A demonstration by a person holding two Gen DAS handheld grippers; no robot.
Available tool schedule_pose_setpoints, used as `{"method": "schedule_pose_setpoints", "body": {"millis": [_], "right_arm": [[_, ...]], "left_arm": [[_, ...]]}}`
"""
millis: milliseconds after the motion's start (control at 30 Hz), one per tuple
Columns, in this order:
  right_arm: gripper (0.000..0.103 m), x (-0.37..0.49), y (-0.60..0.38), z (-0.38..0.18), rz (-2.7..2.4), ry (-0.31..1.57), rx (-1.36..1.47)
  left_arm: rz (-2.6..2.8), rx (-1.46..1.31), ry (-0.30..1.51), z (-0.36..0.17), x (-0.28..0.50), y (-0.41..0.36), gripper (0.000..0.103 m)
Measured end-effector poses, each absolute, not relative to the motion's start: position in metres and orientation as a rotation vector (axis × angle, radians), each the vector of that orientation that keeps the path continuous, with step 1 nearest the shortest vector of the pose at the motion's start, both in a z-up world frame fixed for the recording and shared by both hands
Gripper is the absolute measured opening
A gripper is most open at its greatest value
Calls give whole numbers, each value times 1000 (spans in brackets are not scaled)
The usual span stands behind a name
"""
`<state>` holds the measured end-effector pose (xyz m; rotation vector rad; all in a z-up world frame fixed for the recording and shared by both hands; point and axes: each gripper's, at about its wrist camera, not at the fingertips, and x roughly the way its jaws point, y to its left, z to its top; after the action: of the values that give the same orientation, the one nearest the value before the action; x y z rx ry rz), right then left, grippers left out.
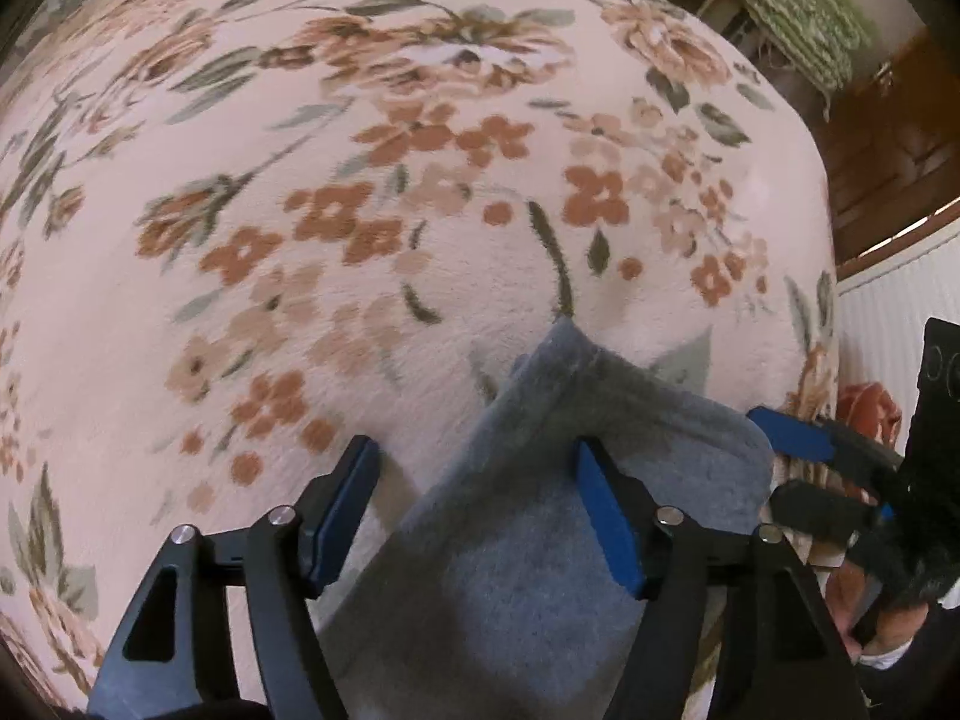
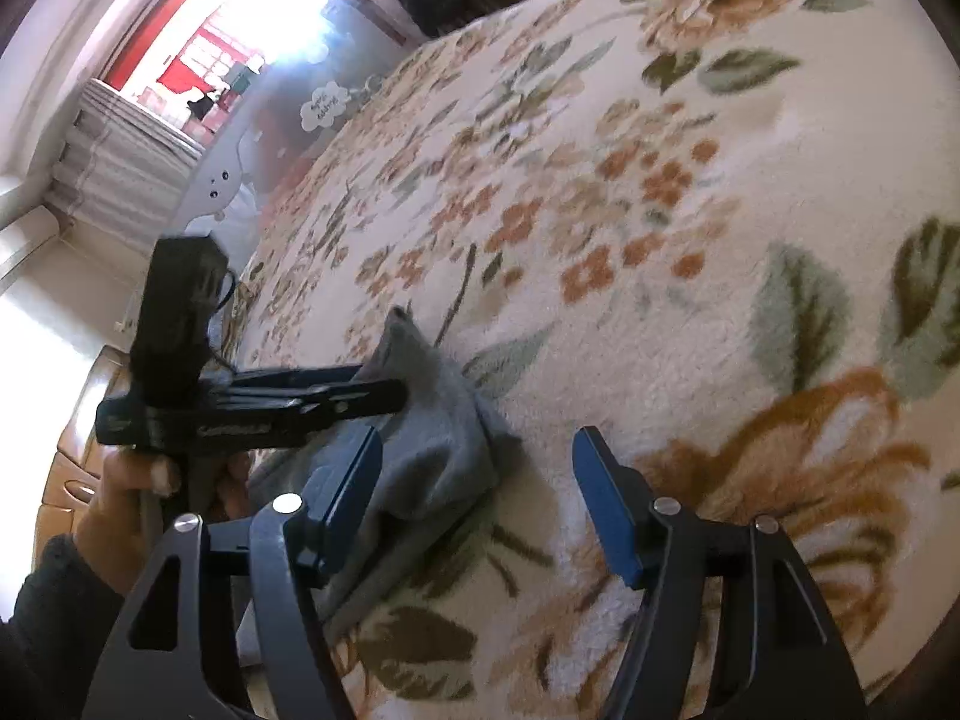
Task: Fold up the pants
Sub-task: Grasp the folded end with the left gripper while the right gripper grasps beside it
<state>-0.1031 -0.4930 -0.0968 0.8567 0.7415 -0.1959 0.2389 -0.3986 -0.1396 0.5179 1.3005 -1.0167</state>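
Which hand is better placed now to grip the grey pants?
Probably left: the left tongs stand open with the grey pants between the pads, while the right tongs straddle mostly blanket.

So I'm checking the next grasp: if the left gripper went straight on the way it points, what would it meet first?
Most likely the grey pants: the left gripper stands open, pointing steeply down, with the cloth already between its jaws. Beneath lies the floral blanket. How near the cloth is stays unclear.
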Motion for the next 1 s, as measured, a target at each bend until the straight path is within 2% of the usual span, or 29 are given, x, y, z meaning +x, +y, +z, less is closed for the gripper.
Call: {"method": "schedule_pose_setpoints", "body": {"millis": [100,133,167,200,233,300,367,600,800,1000], "right_arm": [[65,-100,-494,-102,-198,732,882],[54,-101,-495,-103,-194,722,896],[44,-101,-496,-106,-184,716,916],[21,-100,-497,-110,-168,722,938],[15,-99,-498,-116,-146,733,972],[14,-100,-499,-119,-134,723,1000],[13,-106,-498,-112,-125,691,1009],[12,-109,-477,-60,-74,615,926],[12,-106,-438,-11,15,580,812],[12,-95,-376,20,176,590,755]], "left_arm": [[-1016,568,1263,-143,232,-405,69],[-1017,562,1260,-144,232,-405,67],[-1035,554,1255,-143,231,-405,57],[-1064,545,1249,-142,230,-405,37],[-1105,525,1253,-140,227,-406,27],[-1117,521,1237,-136,222,-406,15],[-1124,495,1222,-129,221,-402,13],[-1142,391,1137,-81,217,-378,11],[-1136,255,1042,-32,212,-313,11],[-1080,134,971,-6,200,-236,11]]}}
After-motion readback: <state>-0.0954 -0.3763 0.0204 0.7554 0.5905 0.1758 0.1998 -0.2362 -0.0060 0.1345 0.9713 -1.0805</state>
